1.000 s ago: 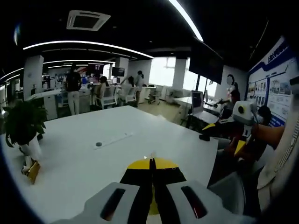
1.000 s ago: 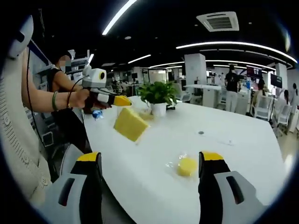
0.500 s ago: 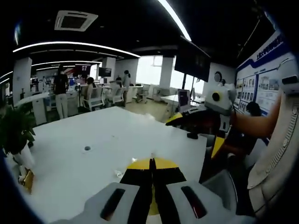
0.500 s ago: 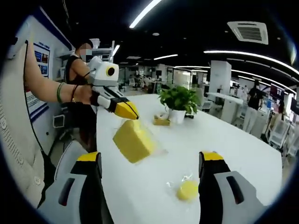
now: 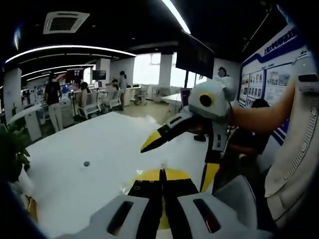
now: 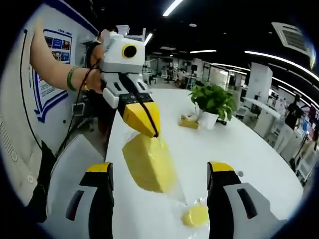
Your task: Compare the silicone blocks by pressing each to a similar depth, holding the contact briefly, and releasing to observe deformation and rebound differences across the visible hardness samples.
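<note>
**Left gripper holds wrapped yellow block aloft; right gripper waits open**

In the right gripper view the left gripper reaches in from the upper left, angled downward, carried by a bare forearm with a green bangle at the wrist. Its yellow-tipped jaws are pressed together on the top edge of a large yellow silicone block in clear wrap, which hangs tilted below the tips, above the white table. In the left gripper view that gripper's own jaws meet along a single seam with the block's yellow surface showing just beyond them.

The right gripper has its two jaws standing well apart at the bottom of its view, nothing between them; the hanging block appears in the gap but farther out. In the left gripper view the right gripper comes in from the right, held by an outstretched arm; one yellow-and-black jaw points left over the table and the other points down, so the jaws are spread wide.

Two yellow samples can be counted: the large block in the left gripper and one small round yellow piece in clear wrap lying on the table, near the right jaw of the right gripper view. One potted plant stands farther back on the table, with a small yellow-brown item just beside its pot.
</note>
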A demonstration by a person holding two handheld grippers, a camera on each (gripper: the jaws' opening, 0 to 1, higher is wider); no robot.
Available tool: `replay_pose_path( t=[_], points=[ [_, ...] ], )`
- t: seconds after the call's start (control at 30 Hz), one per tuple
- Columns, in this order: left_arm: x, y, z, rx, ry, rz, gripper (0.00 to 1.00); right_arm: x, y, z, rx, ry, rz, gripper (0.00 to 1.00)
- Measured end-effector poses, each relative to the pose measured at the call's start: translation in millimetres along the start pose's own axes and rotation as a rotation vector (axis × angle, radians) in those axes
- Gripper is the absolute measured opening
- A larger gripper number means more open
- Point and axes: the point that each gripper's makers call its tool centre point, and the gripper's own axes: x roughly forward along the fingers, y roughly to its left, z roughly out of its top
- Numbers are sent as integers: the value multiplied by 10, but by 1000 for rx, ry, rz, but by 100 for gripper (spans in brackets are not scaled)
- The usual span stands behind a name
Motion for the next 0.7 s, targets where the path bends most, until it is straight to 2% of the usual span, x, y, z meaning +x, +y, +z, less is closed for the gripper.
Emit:
replay_pose_path(
  t=[0.13,0.3,0.43,0.57,0.7],
  points=[
    [81,2,0,12,10,-27,0,142,-12,-139,4,55,43,70],
    [137,15,11,18,9,-55,0,267,0,-265,16,87,78,65],
    [174,-34,34,31,3,-90,0,292,59,-266,26,76,116,59],
    [195,-81,49,43,3,-116,0,299,69,-262,9,71,129,47],
    [220,-172,54,57,5,-137,0,309,67,-244,14,56,133,43]
  ],
)
